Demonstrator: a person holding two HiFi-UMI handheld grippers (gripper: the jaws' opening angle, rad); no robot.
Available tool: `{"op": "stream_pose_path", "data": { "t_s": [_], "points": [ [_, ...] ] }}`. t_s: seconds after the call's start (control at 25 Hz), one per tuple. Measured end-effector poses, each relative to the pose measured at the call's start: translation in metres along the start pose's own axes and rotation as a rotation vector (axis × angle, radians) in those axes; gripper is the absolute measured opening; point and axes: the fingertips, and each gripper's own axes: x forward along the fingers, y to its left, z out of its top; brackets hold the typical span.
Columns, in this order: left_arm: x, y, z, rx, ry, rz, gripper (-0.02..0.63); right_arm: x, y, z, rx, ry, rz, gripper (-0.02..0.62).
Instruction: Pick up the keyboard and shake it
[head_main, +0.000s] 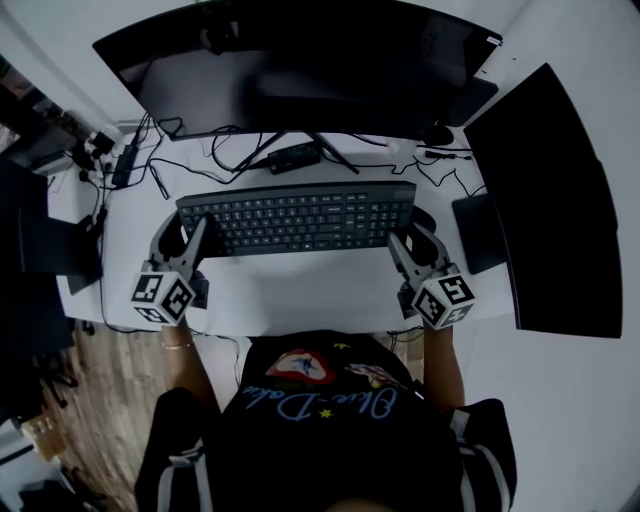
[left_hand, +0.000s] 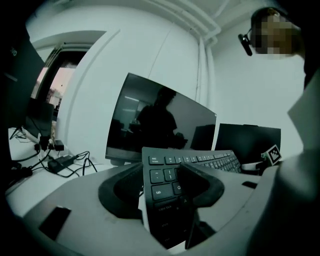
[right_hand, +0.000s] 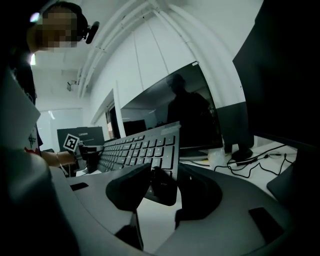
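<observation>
Between the two grippers, clear of the white desk (head_main: 300, 290), hangs the keyboard (head_main: 297, 218). The left gripper (head_main: 190, 238) clamps its nine o'clock end and the right gripper (head_main: 403, 243) its three o'clock end. One monitor (head_main: 300, 70) stands at twelve, another (head_main: 545, 200) at three.

One black flat plastic keyboard (head_main: 300, 215). Two black curved screens: centre screen (head_main: 300, 60), right-hand screen (head_main: 550, 200). Two grey hand-held tongs: left tongs (head_main: 185, 233), right tongs (head_main: 415, 239). One white table (head_main: 300, 290). One small black box (head_main: 294, 155). Loose black cables (head_main: 150, 172): several, exact number not countable
</observation>
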Motion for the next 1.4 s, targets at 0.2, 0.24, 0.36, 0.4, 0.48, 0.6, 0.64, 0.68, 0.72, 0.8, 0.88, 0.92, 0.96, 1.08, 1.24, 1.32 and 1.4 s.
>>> {"op": "stream_pose_path", "data": {
  "t_s": [0.2,0.24,0.36,0.4,0.48,0.6,0.64,0.68,0.72,0.8,0.88,0.92,0.96,1.08,1.24,1.32,1.4],
  "points": [
    [-0.004,-0.009,0.035,0.055,-0.09,-0.024,0.21,-0.007,0.004,0.03,-0.049,-0.083,-0.003,0.155],
    [-0.005,-0.011,0.042,0.062,-0.109,-0.028,0.21,-0.008,0.005,0.036,-0.066,-0.102,-0.005,0.155],
    [-0.009,-0.016,0.06,0.076,-0.16,-0.036,0.21,-0.012,0.011,0.057,-0.116,-0.174,-0.002,0.155],
    [-0.009,-0.017,0.065,0.08,-0.174,-0.039,0.21,-0.014,0.012,0.064,-0.132,-0.196,0.0,0.155],
    [-0.01,-0.02,0.074,0.089,-0.197,-0.044,0.21,-0.016,0.013,0.074,-0.159,-0.226,0.001,0.155],
    [-0.011,-0.023,0.085,0.1,-0.227,-0.05,0.21,-0.018,0.015,0.086,-0.199,-0.252,0.0,0.155],
    [-0.012,-0.024,0.088,0.104,-0.236,-0.052,0.21,-0.019,0.015,0.09,-0.215,-0.259,-0.002,0.155],
    [-0.013,-0.025,0.091,0.107,-0.246,-0.054,0.21,-0.02,0.016,0.093,-0.231,-0.267,-0.003,0.155],
    [-0.014,-0.026,0.094,0.109,-0.256,-0.056,0.21,-0.022,0.017,0.097,-0.245,-0.276,-0.003,0.156],
    [-0.018,-0.028,0.099,0.11,-0.278,-0.058,0.21,-0.025,0.021,0.104,-0.271,-0.3,-0.001,0.155],
    [-0.021,-0.029,0.104,0.11,-0.296,-0.059,0.21,-0.028,0.025,0.112,-0.312,-0.318,-0.001,0.155],
    [-0.023,-0.029,0.106,0.109,-0.303,-0.06,0.211,-0.03,0.027,0.115,-0.336,-0.324,-0.002,0.155],
    [-0.025,-0.029,0.108,0.108,-0.311,-0.061,0.212,-0.031,0.029,0.118,-0.358,-0.329,-0.002,0.155],
    [-0.029,-0.029,0.113,0.105,-0.332,-0.064,0.212,-0.034,0.035,0.125,-0.413,-0.339,-0.001,0.155],
    [-0.035,-0.03,0.121,0.112,-0.366,-0.071,0.212,-0.038,0.042,0.134,-0.467,-0.348,-0.007,0.155],
    [-0.037,-0.03,0.126,0.114,-0.382,-0.075,0.212,-0.04,0.047,0.14,-0.494,-0.367,-0.007,0.155],
    [-0.038,-0.03,0.129,0.111,-0.394,-0.079,0.213,-0.044,0.05,0.146,-0.525,-0.39,-0.01,0.155]
  ]
}}
